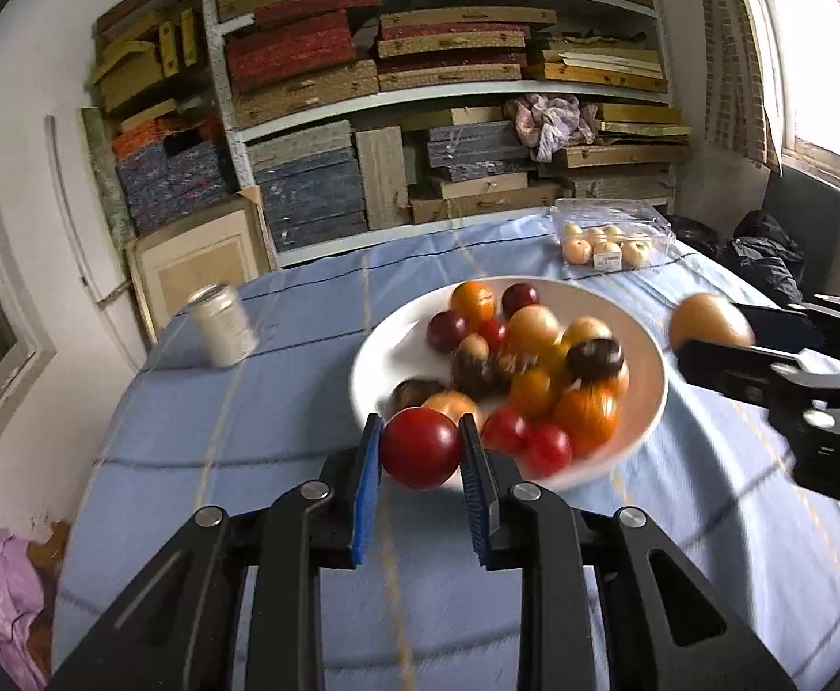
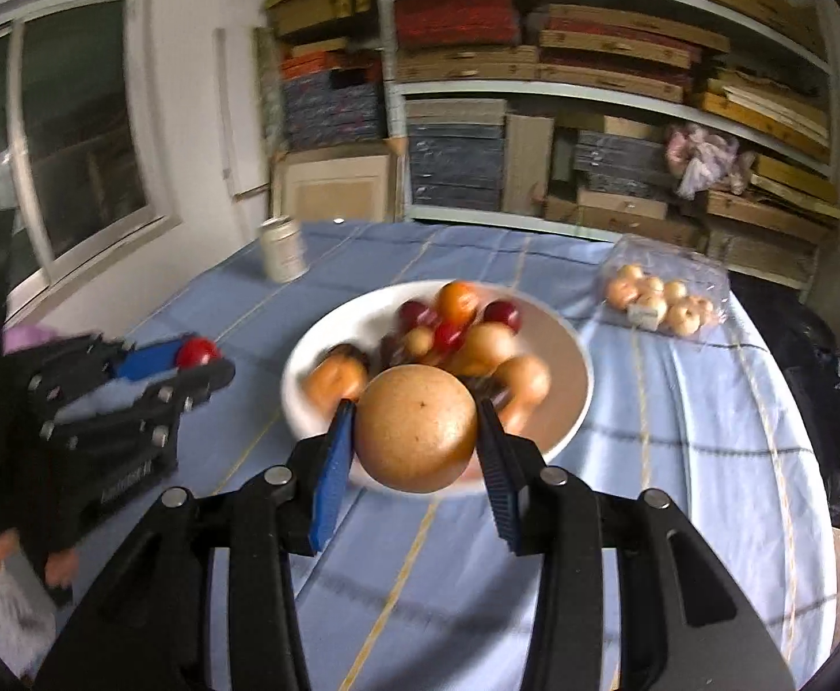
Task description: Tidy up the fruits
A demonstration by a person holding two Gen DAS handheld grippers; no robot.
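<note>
I have my left gripper (image 1: 421,448) clamped on a red fruit (image 1: 420,455) at the white bowl's (image 1: 647,403) near rim. My right gripper (image 2: 417,437) pinches a tan pear (image 2: 415,427) there too, both lifted clear for sorting. Beyond the bowl sits a clear fruit pack (image 1: 612,236).

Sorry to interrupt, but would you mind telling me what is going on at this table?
A person is sorting fruit with a handheld gripper in each hand. The left gripper is shut on a red tomato, and the right gripper is shut on a round tan fruit. Both are held above the near rim of a white bowl piled with mixed fruit on a blue tablecloth.
</note>
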